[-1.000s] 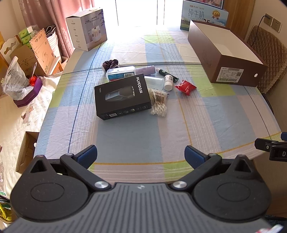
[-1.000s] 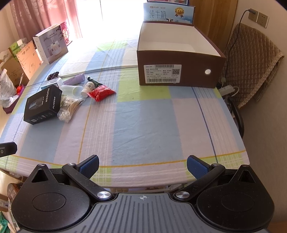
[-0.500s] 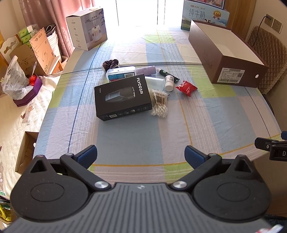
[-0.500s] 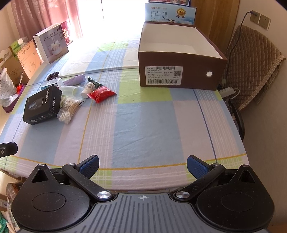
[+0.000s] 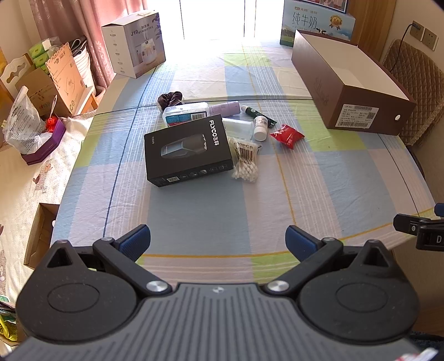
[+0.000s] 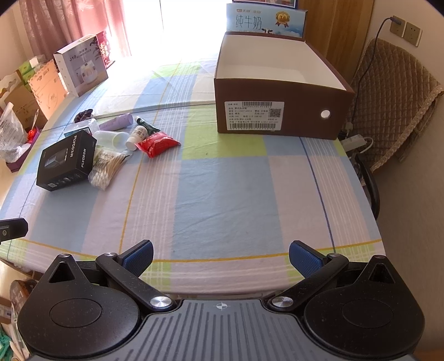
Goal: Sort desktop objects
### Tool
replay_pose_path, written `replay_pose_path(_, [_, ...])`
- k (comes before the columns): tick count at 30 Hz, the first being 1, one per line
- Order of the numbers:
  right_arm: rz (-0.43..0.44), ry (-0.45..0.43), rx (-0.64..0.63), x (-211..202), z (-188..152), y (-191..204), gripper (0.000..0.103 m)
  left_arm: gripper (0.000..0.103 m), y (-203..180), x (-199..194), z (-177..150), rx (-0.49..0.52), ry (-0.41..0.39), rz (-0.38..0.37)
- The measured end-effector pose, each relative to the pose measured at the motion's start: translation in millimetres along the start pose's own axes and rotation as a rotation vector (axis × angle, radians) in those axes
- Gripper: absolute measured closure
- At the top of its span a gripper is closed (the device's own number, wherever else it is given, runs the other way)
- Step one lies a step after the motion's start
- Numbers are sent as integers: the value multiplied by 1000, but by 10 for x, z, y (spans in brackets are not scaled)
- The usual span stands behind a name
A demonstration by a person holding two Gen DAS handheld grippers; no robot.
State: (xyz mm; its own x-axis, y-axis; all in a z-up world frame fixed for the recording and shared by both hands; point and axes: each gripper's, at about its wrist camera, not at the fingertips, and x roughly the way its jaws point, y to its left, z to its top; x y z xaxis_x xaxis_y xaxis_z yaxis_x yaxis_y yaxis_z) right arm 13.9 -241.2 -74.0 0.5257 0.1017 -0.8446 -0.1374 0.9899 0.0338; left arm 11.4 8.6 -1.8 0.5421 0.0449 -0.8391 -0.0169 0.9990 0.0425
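Observation:
A cluster of small items lies mid-table: a black FLYCO box (image 5: 188, 150) (image 6: 66, 163), a bag of cotton swabs (image 5: 245, 162) (image 6: 106, 169), a red packet (image 5: 287, 134) (image 6: 158, 143), a small white bottle (image 5: 260, 127) (image 6: 137, 134), a purple tube (image 5: 223, 108) (image 6: 116, 122), a wipes pack (image 5: 186, 113) and a dark scrunchie (image 5: 170, 98). An open brown shoebox (image 5: 349, 91) (image 6: 277, 116) stands at the far right, with nothing showing inside. My left gripper (image 5: 217, 243) and right gripper (image 6: 220, 255) hover open over the near table edge, holding nothing.
A checked cloth covers the table (image 5: 211, 211). A white humidifier box (image 5: 133, 41) sits at the far left corner and a milk carton box (image 6: 263, 19) behind the shoebox. A padded chair (image 6: 394, 105) stands right; cartons and bags (image 5: 41, 91) crowd the left floor.
Both views have drifted slightly; the shoebox sits a little lower and further right in the right wrist view. Both grippers stay open and no object has moved.

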Motion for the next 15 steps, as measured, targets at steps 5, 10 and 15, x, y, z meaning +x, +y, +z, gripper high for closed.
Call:
replay_pose_path(5, [5, 1, -3, 11, 3, -16, 2, 1, -40, -10, -19, 0, 0, 7])
replay_pose_path(10, [12, 5, -11, 32, 16, -15, 2, 1, -40, -24, -20, -2, -1, 10])
replay_pose_path(15, [15, 8, -13, 52, 32, -24, 2, 1, -43, -24, -7, -3, 3, 12])
